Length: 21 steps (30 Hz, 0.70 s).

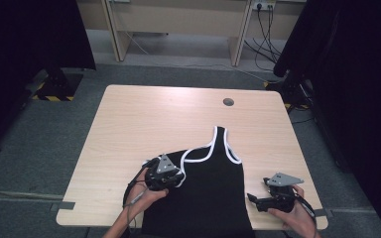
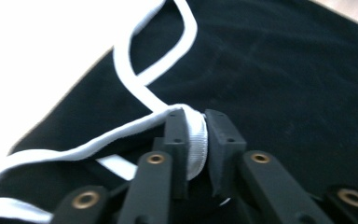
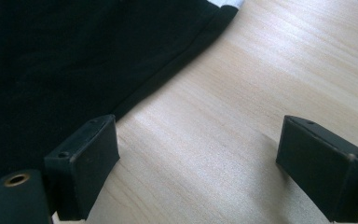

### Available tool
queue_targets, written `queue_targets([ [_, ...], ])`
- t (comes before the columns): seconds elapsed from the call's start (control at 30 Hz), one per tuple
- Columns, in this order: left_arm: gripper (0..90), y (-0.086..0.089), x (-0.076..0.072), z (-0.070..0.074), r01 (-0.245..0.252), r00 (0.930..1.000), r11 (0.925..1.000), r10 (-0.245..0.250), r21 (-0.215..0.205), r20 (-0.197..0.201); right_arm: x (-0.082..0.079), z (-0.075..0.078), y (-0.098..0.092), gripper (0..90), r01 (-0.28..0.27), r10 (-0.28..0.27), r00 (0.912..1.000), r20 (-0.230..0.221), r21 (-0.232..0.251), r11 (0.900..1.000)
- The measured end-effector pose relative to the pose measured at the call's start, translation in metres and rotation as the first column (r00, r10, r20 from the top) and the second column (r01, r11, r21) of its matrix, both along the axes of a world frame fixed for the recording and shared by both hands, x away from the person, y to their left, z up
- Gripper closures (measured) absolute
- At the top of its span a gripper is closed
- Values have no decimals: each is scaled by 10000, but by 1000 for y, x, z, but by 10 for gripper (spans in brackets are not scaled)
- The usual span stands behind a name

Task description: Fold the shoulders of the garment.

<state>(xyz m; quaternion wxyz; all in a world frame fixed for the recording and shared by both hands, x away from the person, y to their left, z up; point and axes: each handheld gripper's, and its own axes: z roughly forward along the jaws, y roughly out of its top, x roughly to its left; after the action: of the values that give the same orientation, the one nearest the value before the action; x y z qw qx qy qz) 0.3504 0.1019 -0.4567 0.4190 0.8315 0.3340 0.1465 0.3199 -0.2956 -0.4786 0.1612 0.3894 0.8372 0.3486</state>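
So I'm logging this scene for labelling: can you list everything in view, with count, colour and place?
black sleeveless cotton top with white trim: one, black, flat on the table's near middle.
light wooden table: one, pale wood, centre.
round grey cable hole: one, grey, table's far side.
wooden desk: one, beige, behind the table.
left gripper: one, black, shut on the top's white trim.
right gripper: one, black, open over bare table beside the top's edge.

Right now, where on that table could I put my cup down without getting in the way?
The far half of the table, beyond the black tank top, is bare apart from a small round hole. The left strip beside the left gripper is free too. The near edge is crowded: the left gripper pinches the white trim, and the right gripper sits open.
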Motion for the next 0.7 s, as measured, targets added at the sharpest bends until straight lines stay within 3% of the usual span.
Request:
queue_targets([
  [0.13, 811, 13, -10, 21, 19, 9999, 9932, -4, -1165, 134, 0, 0, 0, 130, -11, 11, 10000, 1, -1, 10000],
  [0.2, 810, 16, -20, 25, 160, 9998, 9896, -141, -1429, 145, 0, 0, 0, 129, 5, -5, 10000, -5, 2, 10000],
  [0.27, 809, 17, -32, 23, 292, 9995, 9904, -279, -1349, 114, 0, 0, 0, 129, 6, -6, 10000, -2, 0, 10000],
  [0.4, 772, 20, -47, 1, 200, 9993, 9969, -224, -765, -311, 0, 0, 1, 128, 7, -7, 10000, 4, -6, 10000],
  [0.5, 646, 21, -49, -9, 27, 9990, 9987, -50, -513, -451, 1, 0, 2, 126, 8, -8, 10000, -5, -17, 10000],
  [0.57, 515, 20, -48, -6, -156, 9994, 9984, 139, -535, -319, 1, 0, 2, 126, 2, -2, 10000, 13, -22, 10000],
  [0.7, 354, 21, -39, 11, -533, 9985, 9954, 539, -799, 62, 1, 0, 2, 126, 4, -4, 10000, 11, -27, 10000],
])
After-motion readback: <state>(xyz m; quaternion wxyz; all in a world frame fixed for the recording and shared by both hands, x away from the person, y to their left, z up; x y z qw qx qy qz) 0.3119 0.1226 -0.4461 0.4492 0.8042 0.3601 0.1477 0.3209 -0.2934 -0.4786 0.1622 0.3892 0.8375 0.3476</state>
